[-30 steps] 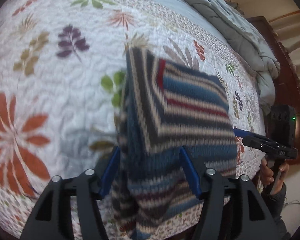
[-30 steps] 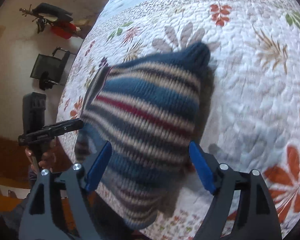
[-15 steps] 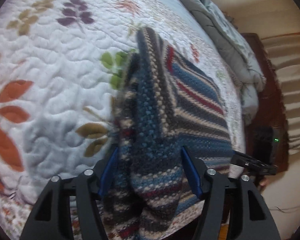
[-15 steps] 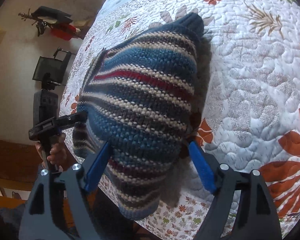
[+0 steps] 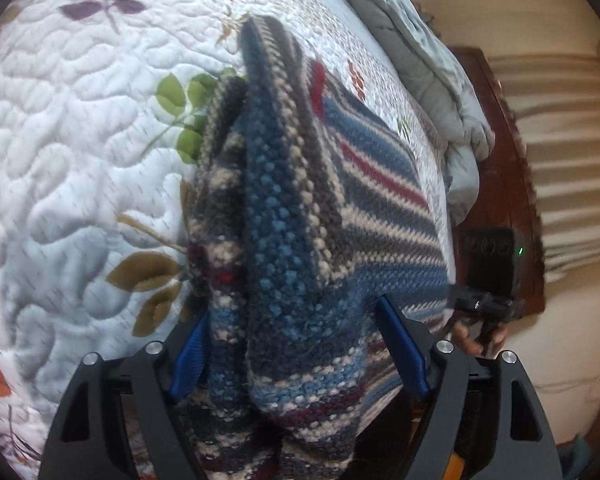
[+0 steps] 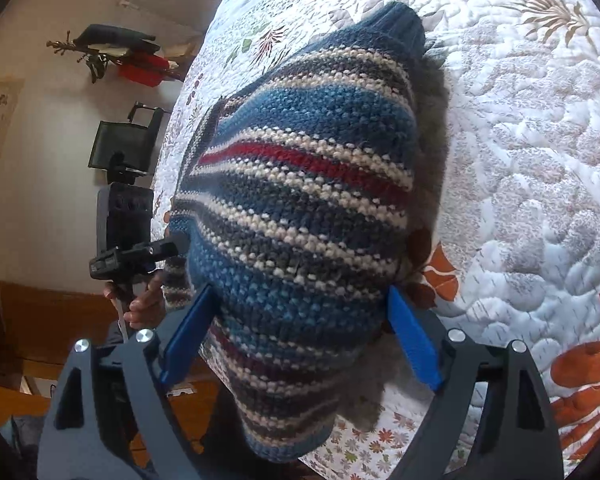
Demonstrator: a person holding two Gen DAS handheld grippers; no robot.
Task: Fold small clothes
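Note:
A striped knit sweater (image 5: pixel 284 220) in blue, cream, grey and red lies folded on the floral quilt (image 5: pixel 80 140), its near end hanging over the bed's edge. My left gripper (image 5: pixel 294 350) straddles the thick left fold; its jaws are opening and the blue pads stand just off the knit. In the right wrist view the sweater (image 6: pixel 300 200) fills the middle, its blue cuff at the far end. My right gripper (image 6: pixel 298 340) straddles its near end, jaws opening, pads beside the knit without squeezing it. Each view shows the hand (image 6: pixel 140 304) holding the other gripper.
A grey duvet (image 5: pixel 420 60) is bunched along the far right of the bed, against dark wooden furniture (image 5: pixel 504 160). Open quilt (image 6: pixel 520 160) stretches right of the sweater. Beyond the bed's left edge stand a black screen (image 6: pixel 120 148) and a red object (image 6: pixel 140 68) by the wall.
Both grippers have sunk toward the quilt and tilted down with the sweater, which now rests on the bed. Both pairs of jaws stand wider, the left one most.

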